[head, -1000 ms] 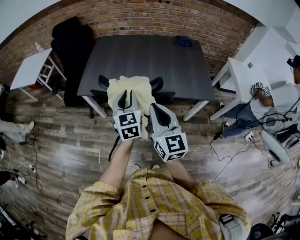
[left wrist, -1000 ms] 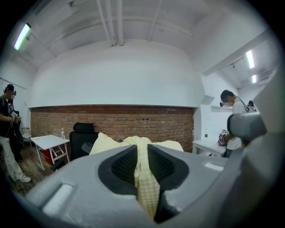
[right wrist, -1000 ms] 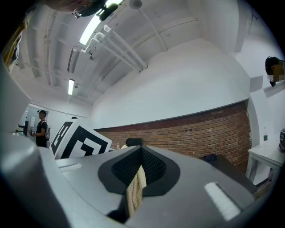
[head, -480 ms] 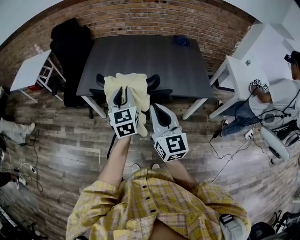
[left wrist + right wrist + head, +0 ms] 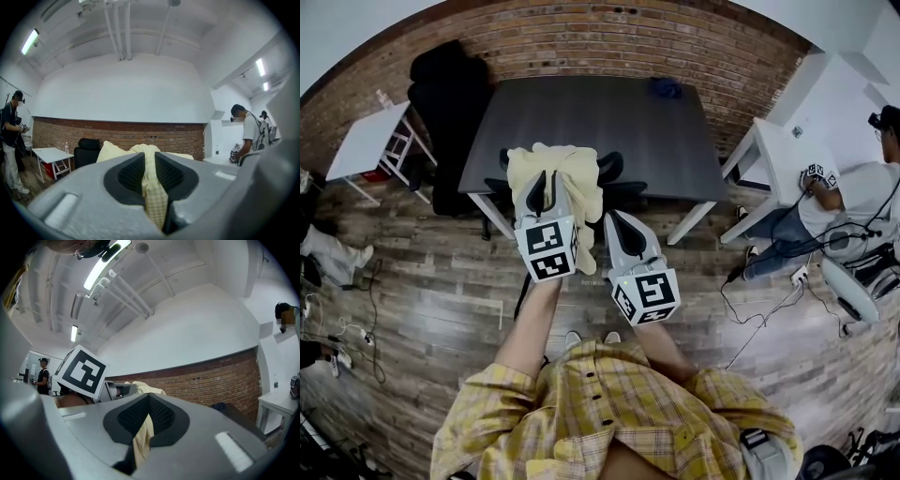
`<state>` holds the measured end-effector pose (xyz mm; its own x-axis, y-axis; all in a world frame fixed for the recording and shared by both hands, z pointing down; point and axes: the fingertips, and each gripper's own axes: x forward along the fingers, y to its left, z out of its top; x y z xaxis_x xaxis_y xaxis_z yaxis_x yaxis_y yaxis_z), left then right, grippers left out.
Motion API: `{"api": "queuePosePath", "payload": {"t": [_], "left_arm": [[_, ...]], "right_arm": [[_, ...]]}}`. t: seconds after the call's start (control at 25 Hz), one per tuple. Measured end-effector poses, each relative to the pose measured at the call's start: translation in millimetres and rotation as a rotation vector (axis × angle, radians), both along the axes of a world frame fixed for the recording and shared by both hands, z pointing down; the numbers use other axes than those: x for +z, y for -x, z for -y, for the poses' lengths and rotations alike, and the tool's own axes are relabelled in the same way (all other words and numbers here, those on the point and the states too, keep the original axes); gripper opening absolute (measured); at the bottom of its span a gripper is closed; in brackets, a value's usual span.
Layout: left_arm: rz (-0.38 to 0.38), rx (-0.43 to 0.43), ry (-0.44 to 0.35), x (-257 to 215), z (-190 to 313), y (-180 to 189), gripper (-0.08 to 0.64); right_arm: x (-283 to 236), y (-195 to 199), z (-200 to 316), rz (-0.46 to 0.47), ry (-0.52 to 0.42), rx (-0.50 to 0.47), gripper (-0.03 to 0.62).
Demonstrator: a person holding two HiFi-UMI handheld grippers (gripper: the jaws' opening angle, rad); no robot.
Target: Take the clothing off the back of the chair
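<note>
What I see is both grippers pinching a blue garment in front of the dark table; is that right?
Not blue: the garment is pale yellow, as the head view shows. Otherwise yes: the left gripper and right gripper both pinch it in front of the dark table.

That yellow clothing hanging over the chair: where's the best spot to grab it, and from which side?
Grip the top fold, coming in level from behind the chair. The clothing drapes over the backrest, so the cloth bunches there and should lift straight up. The left gripper and right gripper are both pinched on it this way.
</note>
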<state>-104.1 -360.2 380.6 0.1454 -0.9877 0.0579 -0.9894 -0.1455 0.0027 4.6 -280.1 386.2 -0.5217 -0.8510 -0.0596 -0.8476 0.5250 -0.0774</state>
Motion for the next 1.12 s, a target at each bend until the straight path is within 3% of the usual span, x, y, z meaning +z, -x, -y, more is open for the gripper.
{"api": "queuePosePath", "payload": {"t": [1.12], "left_arm": [[-0.063,0.026,-0.167,-107,-76,-1,0.066]], "right_arm": [[-18,-7,-31,-0.004,-0.006,-0.002,0.0]]}}
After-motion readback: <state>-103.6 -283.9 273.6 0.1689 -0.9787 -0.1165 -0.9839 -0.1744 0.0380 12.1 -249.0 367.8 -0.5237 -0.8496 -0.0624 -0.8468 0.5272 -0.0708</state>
